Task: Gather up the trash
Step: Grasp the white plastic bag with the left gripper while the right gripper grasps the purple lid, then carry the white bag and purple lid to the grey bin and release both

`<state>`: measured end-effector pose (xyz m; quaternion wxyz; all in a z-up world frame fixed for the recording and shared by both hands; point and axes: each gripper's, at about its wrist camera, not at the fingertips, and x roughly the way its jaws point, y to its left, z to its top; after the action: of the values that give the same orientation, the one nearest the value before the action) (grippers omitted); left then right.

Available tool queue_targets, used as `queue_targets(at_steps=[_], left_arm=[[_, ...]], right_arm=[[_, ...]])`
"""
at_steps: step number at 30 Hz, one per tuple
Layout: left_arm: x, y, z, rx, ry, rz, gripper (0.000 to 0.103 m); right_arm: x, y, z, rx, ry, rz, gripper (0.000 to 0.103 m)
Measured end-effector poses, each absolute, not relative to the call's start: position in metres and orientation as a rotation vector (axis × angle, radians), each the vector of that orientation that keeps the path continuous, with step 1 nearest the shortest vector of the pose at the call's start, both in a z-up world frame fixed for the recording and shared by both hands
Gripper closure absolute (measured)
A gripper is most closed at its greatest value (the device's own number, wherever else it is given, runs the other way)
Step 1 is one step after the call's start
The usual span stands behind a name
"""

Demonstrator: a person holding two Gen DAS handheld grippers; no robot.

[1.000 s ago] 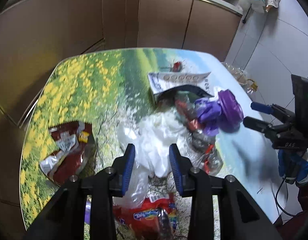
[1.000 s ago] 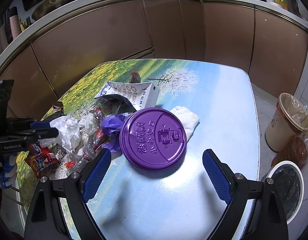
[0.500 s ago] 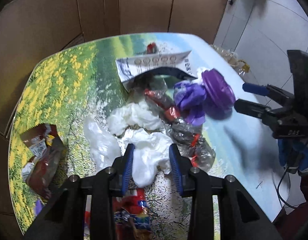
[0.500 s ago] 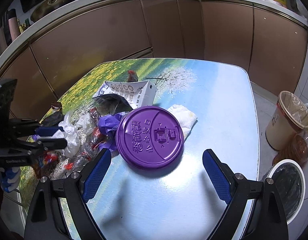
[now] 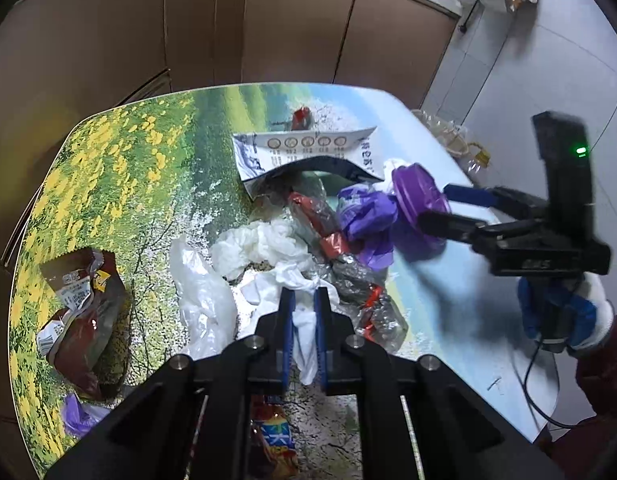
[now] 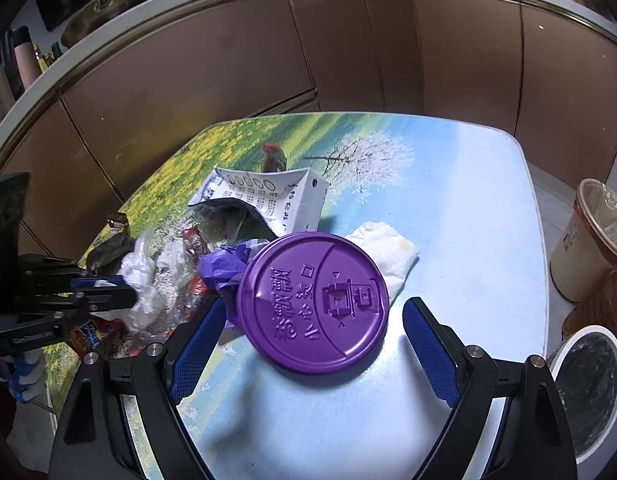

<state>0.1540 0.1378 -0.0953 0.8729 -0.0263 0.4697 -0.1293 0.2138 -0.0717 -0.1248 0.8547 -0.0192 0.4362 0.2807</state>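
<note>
Kitchen: brown cabinet fronts (image 6: 236,92) behind a table (image 6: 460,216) printed with a meadow-and-sky landscape; grey tiled floor to one side.

Item: my left gripper (image 5: 304,300), jaws clamped together on a crumpled white plastic bag (image 5: 304,328), which hangs between the blue pads at the near edge of the litter heap.

Item: my right gripper (image 6: 312,332), jaws wide apart and easing inward, one pad either side of a round purple plastic lid (image 6: 312,302) with raised lettering; the pads do not press it. The lid lies flat on the table's blue part.

Item: crumpled purple plastic bag (image 5: 364,216), touching the lid's edge.

Item: torn white printed carton (image 5: 308,152), lying open behind the heap.

Item: folded white tissue (image 6: 388,252), partly under the lid's far side.

Item: dark red snack wrapper (image 5: 84,308), apart from the heap on the yellow-flower area.

Item: clear and red crumpled wrappers (image 5: 360,292), middle of the heap.

Item: two bins on the floor beside the table, a tall beige lined bin (image 6: 588,240) and a white-rimmed bin with a black liner (image 6: 588,388).
</note>
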Motion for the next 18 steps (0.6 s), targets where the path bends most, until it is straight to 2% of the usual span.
queue_targets(at_steps=[3,5,18], left_arm=[[0.151,0.142,-0.089,-0.086,0.963,-0.272,0.095],[0.15,0.144,-0.086,-0.096,0.954,-0.267,0.095],[0.121,0.147,-0.038,-0.124,0.853,-0.222,0.096]], right_arm=[[0.219,-0.072,-0.129,-0.008,0.931,0.591,0.013],[0.222,-0.074,-0.132,0.016,0.94,0.597,0.02],[0.181,-0.096,-0.1,0.091,0.864,0.681,0.021]])
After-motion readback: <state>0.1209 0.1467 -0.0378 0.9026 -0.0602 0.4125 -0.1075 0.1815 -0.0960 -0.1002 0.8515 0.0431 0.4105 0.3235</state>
